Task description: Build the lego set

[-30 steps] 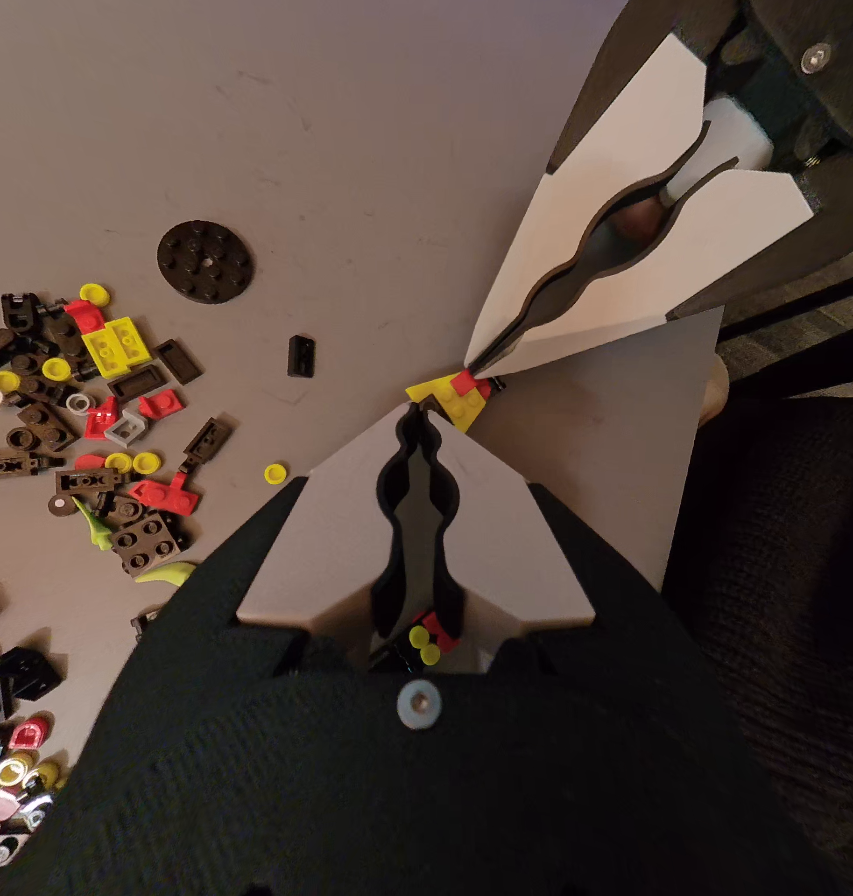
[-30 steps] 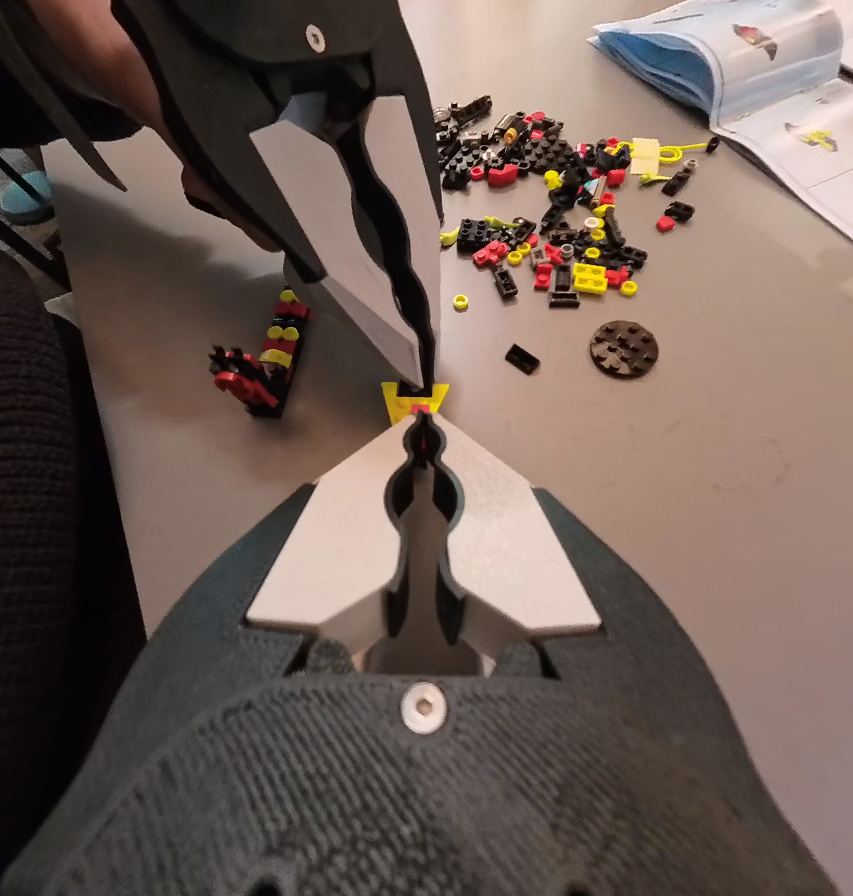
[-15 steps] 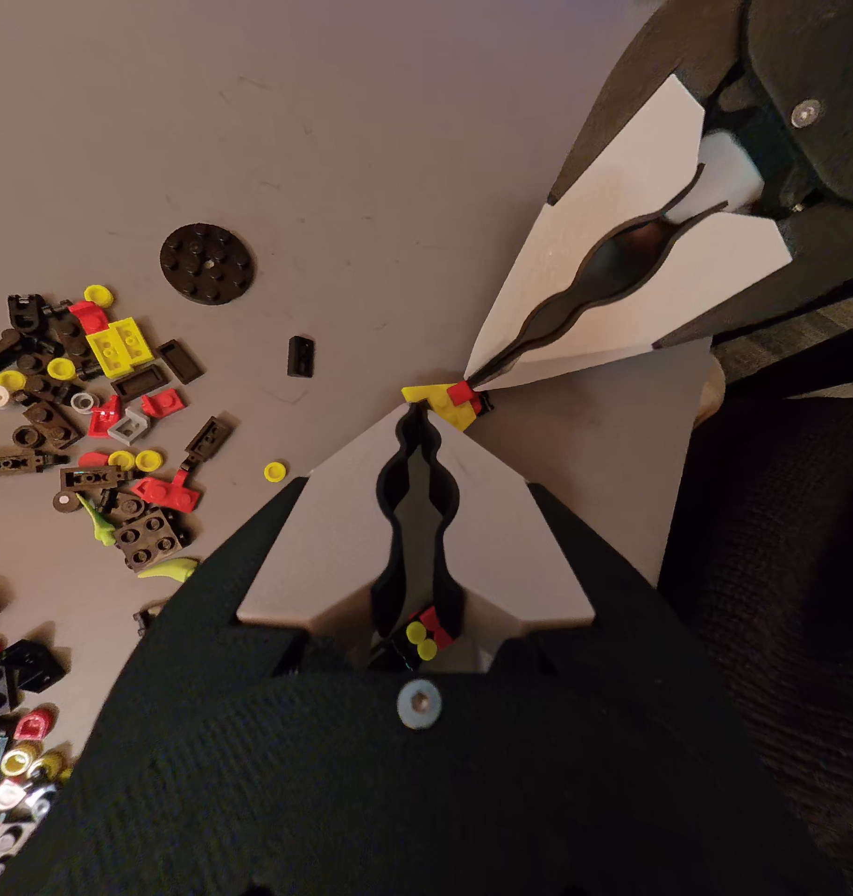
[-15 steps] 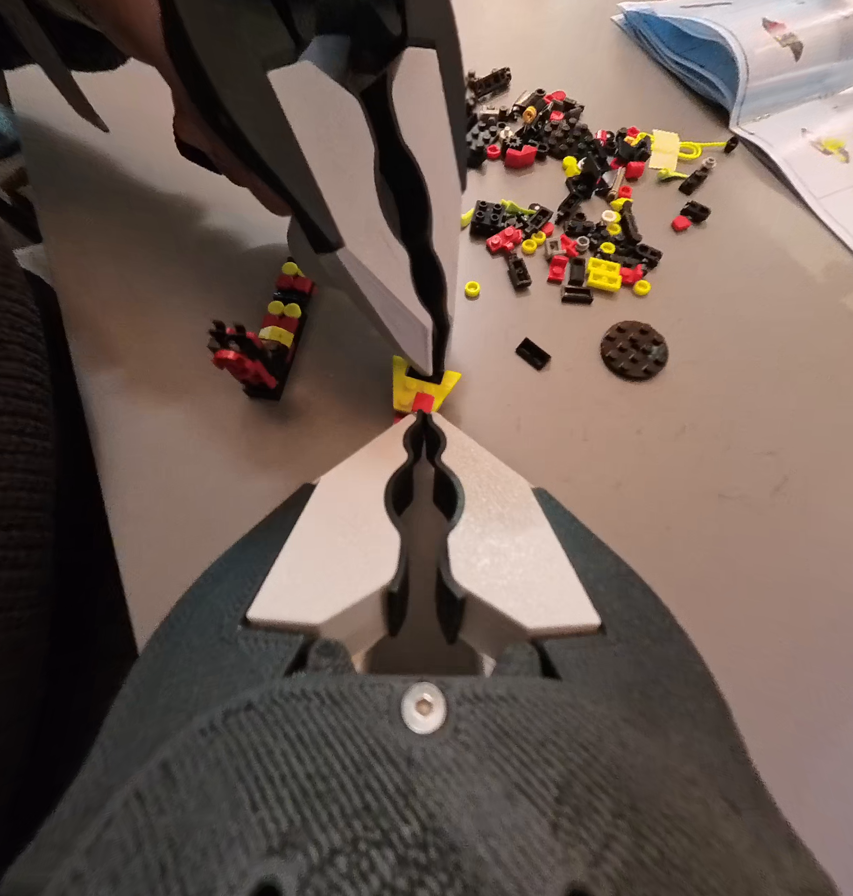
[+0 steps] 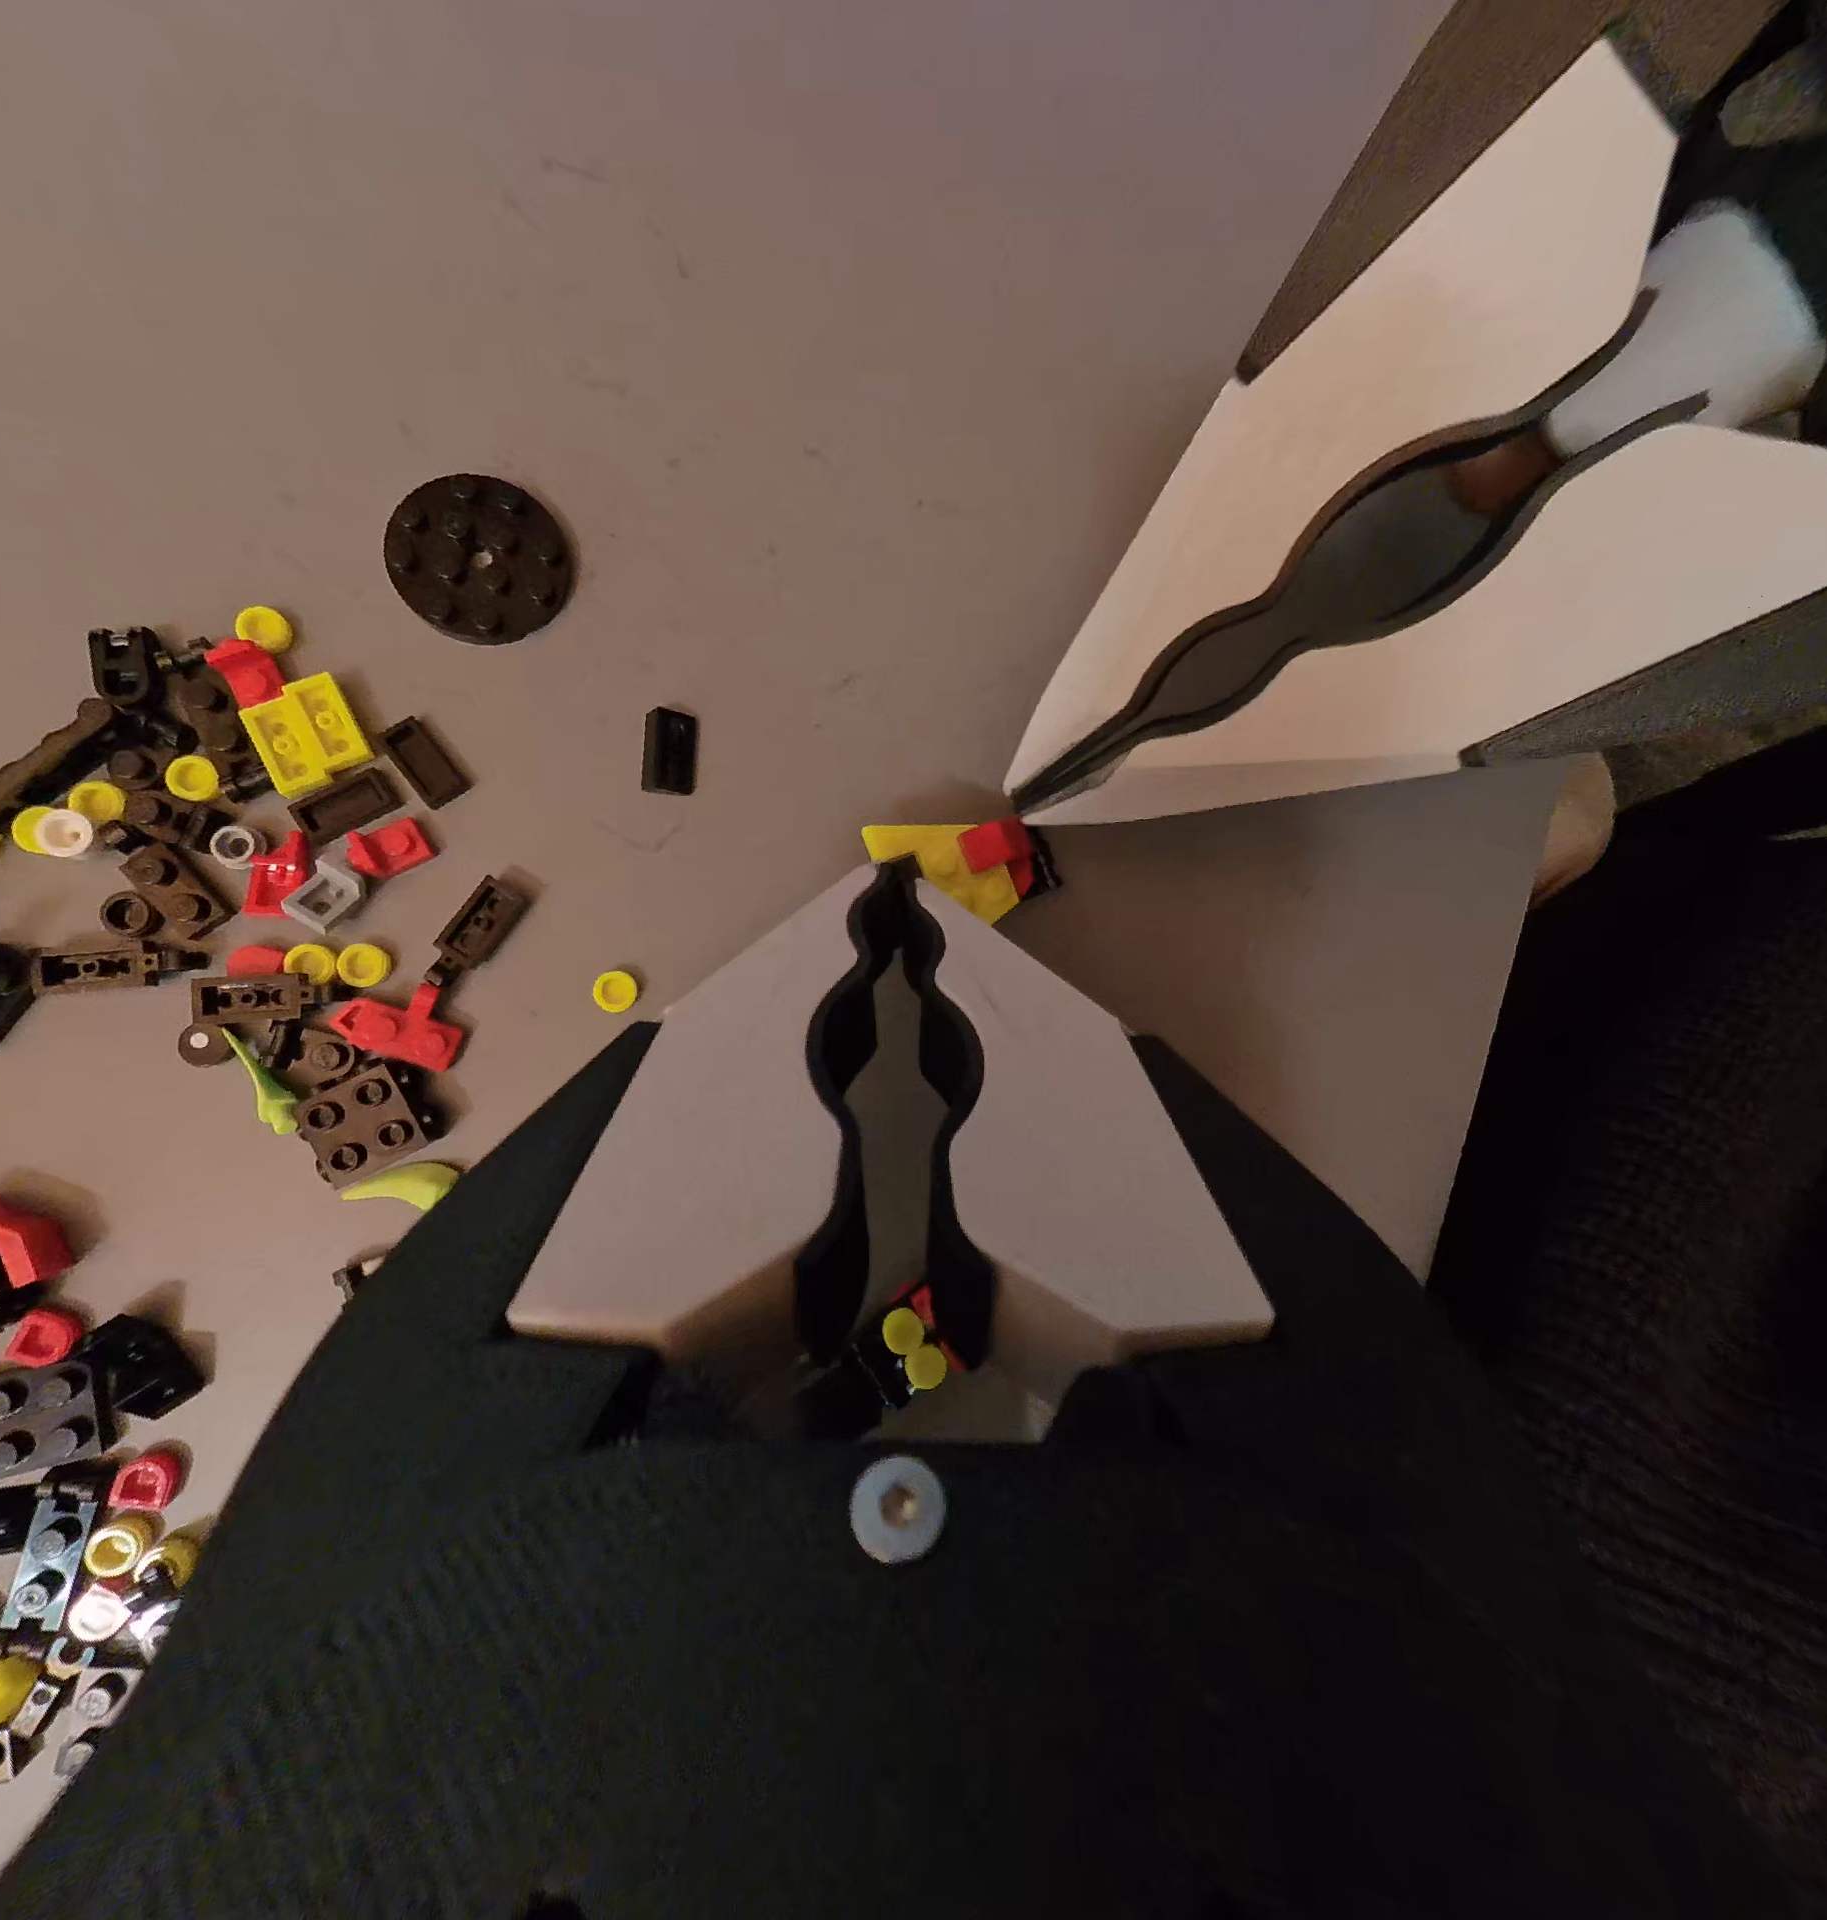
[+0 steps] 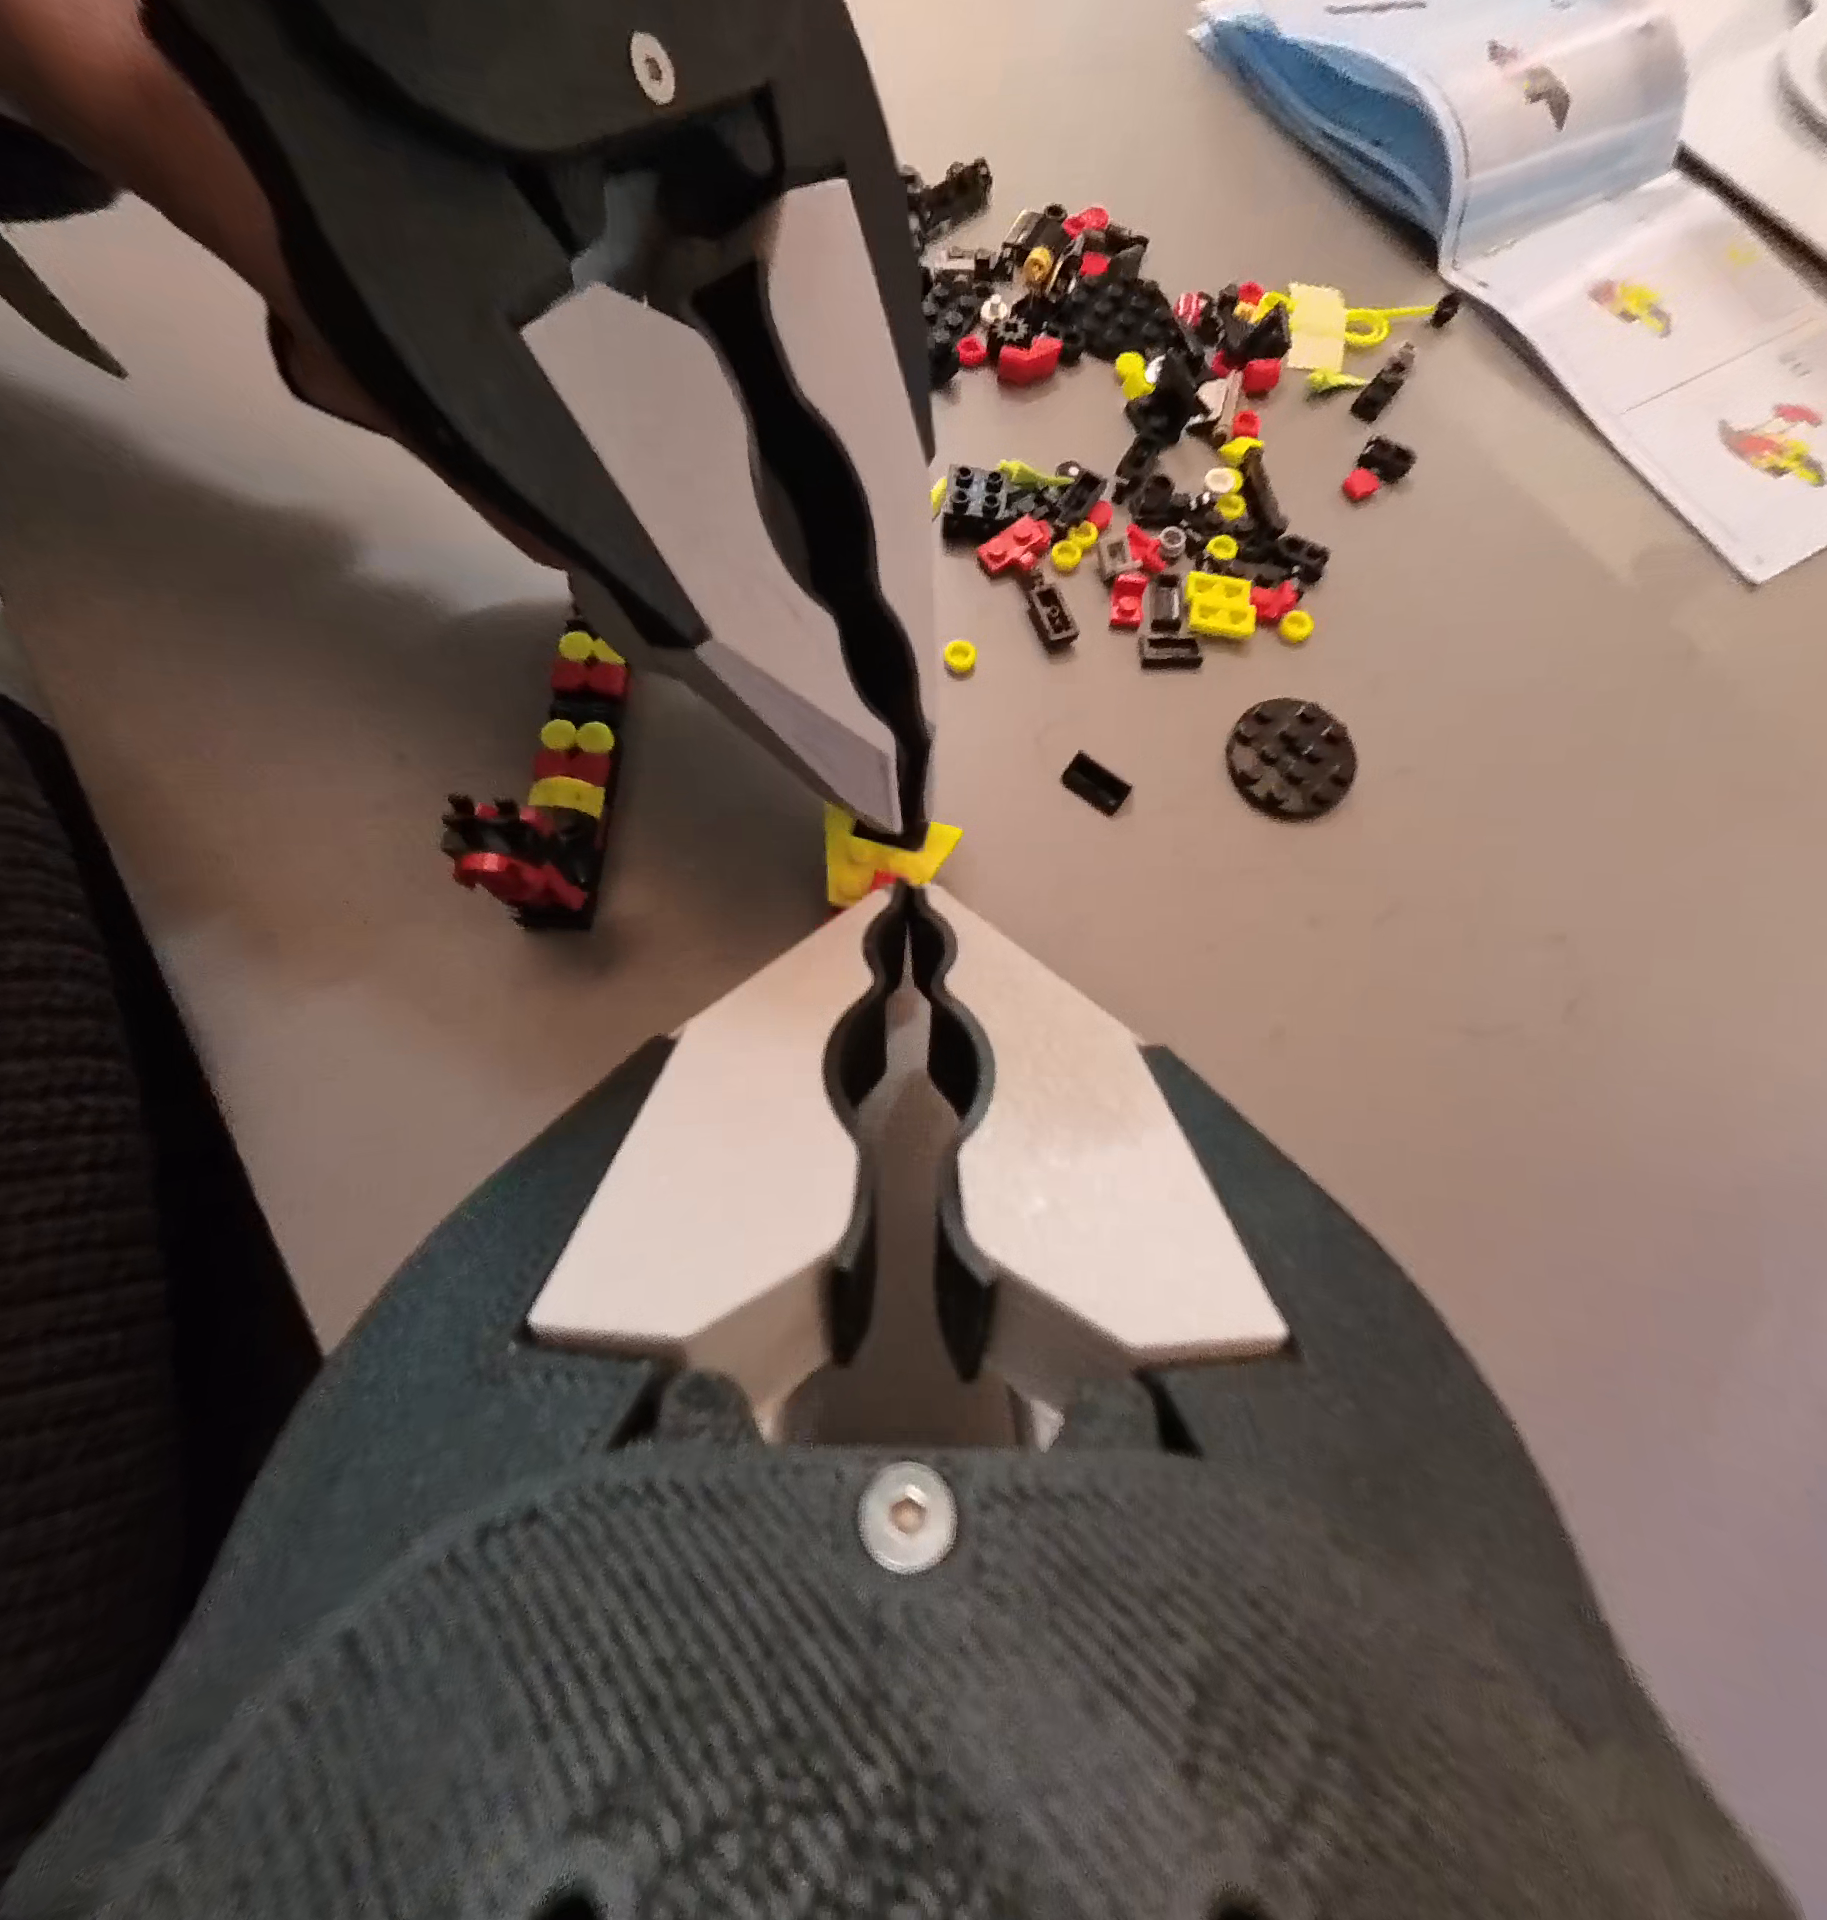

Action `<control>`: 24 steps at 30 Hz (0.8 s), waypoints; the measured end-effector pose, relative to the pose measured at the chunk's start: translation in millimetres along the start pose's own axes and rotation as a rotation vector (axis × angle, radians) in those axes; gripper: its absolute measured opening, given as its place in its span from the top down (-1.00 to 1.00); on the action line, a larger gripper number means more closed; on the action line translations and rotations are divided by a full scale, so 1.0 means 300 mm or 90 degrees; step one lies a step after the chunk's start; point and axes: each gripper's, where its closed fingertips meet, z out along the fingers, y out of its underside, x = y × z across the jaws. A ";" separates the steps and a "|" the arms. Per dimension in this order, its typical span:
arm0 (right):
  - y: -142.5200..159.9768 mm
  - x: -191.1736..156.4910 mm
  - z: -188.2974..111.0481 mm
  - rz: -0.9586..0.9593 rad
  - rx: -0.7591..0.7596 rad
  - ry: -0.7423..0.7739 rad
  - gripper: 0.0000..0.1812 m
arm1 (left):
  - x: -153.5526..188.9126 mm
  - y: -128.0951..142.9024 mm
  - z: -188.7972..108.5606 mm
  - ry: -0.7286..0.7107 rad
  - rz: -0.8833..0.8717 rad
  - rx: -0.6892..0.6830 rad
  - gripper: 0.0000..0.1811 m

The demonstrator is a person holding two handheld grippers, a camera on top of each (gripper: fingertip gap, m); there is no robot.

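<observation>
- Left wrist view: left tongs (image 5: pixel 893 883) clamped on the near edge of the yellow wedge plate (image 5: pixel 940 857), which sits low over the bench (image 5: pixel 784 312), at its near corner.
- Right tongs (image 5: pixel 1018 810) come in from the upper right, tips pressed together, apparently pinching the small red piece (image 5: pixel 995 844) on the plate's right end; a black piece (image 5: pixel 1042 868) sits just under it.
- Loose brick pile (image 5: pixel 265 883) well to the left; black round plate (image 5: pixel 481 559) and a lone black 1x2 plate (image 5: pixel 669 750) between the pile and the tongs.
- Step judged: seating the red piece on the plate. Do it well: keep the plate level, push straight down on the studs, no twisting, left grip firm.
- Right wrist view: right tongs (image 6: pixel 907 902) closed, tips right at the yellow wedge plate (image 6: pixel 873 854); red piece mostly hidden.
- Left tongs (image 6: pixel 904 826) drop from above onto the plate's far edge.
- Partly built red-black-yellow model (image 6: pixel 550 800) lies to the left, apart; instruction booklet (image 6: pixel 1667 343) far right.
</observation>
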 end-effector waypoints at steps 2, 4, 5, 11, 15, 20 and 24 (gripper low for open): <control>0.011 -0.001 0.011 0.007 -0.012 0.001 1.00 | 0.001 0.002 0.001 0.002 -0.001 -0.001 1.00; 0.006 -0.005 0.015 0.016 -0.009 -0.004 1.00 | 0.002 0.004 0.000 0.005 -0.005 -0.001 1.00; 0.001 -0.009 0.016 0.023 -0.006 -0.010 1.00 | 0.003 0.004 0.000 0.006 -0.006 -0.002 1.00; 0.011 -0.024 0.028 0.032 -0.023 -0.019 1.00 | 0.002 0.007 -0.002 0.002 -0.009 -0.004 1.00; 0.012 -0.023 0.028 0.030 -0.026 -0.016 1.00 | 0.002 0.007 -0.002 0.003 -0.010 -0.004 1.00; 0.012 -0.025 0.029 0.032 -0.035 -0.015 1.00 | 0.003 0.010 -0.003 0.001 -0.007 -0.007 1.00; 0.010 -0.031 0.033 0.016 -0.046 -0.005 1.00 | 0.001 0.011 -0.004 -0.009 -0.002 -0.009 1.00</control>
